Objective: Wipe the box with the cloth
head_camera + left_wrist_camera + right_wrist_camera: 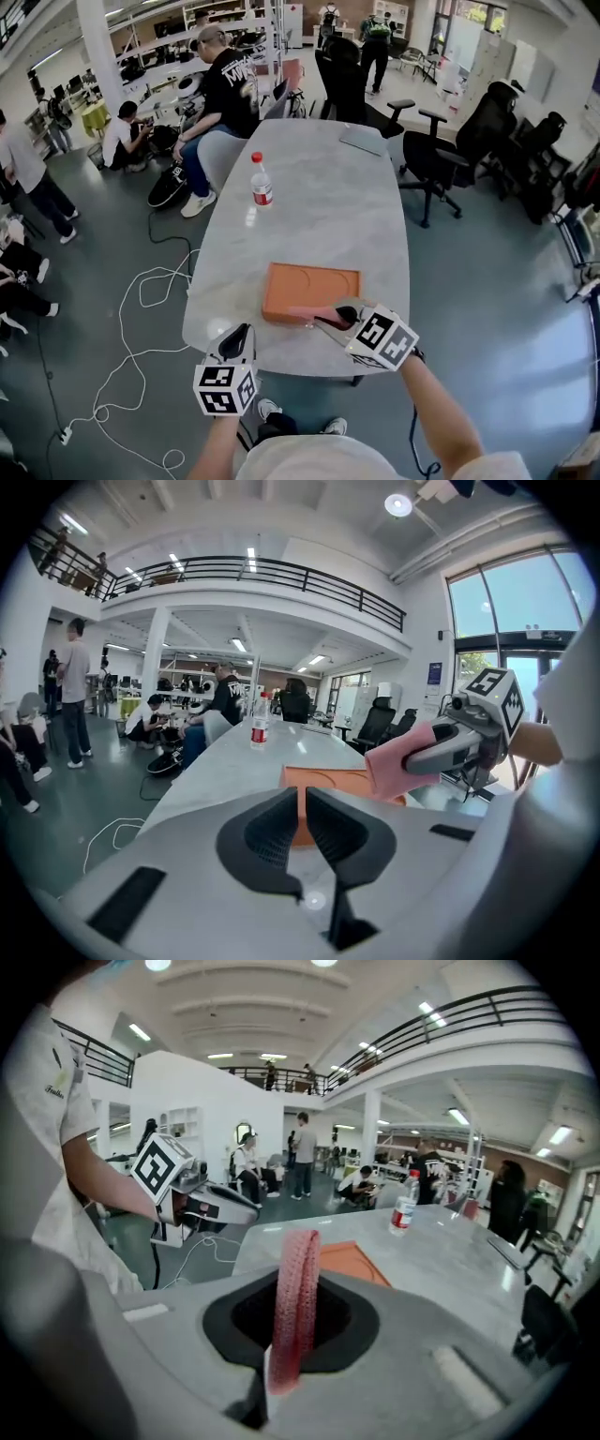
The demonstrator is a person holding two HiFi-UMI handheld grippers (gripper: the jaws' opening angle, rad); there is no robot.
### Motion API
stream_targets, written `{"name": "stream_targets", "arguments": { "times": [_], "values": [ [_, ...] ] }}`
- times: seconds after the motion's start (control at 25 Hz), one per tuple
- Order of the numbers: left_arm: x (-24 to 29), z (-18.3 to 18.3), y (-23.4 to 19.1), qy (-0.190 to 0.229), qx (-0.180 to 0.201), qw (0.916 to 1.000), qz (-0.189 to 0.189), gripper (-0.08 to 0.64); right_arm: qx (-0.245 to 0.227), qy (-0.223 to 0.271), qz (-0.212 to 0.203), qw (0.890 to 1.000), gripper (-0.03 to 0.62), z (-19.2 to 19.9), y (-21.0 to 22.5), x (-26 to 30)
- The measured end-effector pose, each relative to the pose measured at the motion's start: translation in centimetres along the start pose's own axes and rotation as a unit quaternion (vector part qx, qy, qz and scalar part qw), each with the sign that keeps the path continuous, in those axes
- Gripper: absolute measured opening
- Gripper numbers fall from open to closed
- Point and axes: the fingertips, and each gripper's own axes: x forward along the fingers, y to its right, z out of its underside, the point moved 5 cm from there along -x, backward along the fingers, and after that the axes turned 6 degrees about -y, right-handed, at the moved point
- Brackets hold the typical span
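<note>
A flat orange box [309,291] lies on the grey table [319,206] near its front edge. My right gripper [339,317] hovers at the box's near right corner, shut on a pink cloth [309,312] that sticks out over the box's near edge. In the right gripper view the cloth [295,1302] stands folded between the jaws, with the box [354,1262] beyond it. My left gripper [238,336] is held off the table's front edge, left of the box, shut and holding nothing. The left gripper view shows the box [333,778] ahead and the cloth [398,761] at the right.
A water bottle [262,180] with a red cap stands mid-table, and a grey laptop [362,141] lies at the far end. Office chairs [450,150] stand to the right. Several people sit and stand at the left. White cable [141,319] lies on the floor.
</note>
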Motion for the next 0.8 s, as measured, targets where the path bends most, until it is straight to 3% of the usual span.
{"name": "stream_targets", "arguments": {
  "times": [0.24, 0.56, 0.8],
  "values": [
    [2.2, -2.1, 3.5, 0.005, 0.034, 0.9988, 0.034, 0.029, 0.088, 0.076, 0.091, 0.989, 0.014, 2.1, 2.1, -4.7],
    [2.9, -3.5, 5.8, 0.015, 0.051, 0.9973, 0.050, 0.029, 0.168, 0.136, 0.198, 0.956, 0.014, 4.9, 3.2, -8.8],
    [3.1, -3.8, 6.5, 0.015, 0.054, 0.9970, 0.053, 0.031, 0.207, 0.169, 0.241, 0.933, 0.014, 6.0, 3.6, -10.4]
  ]
}}
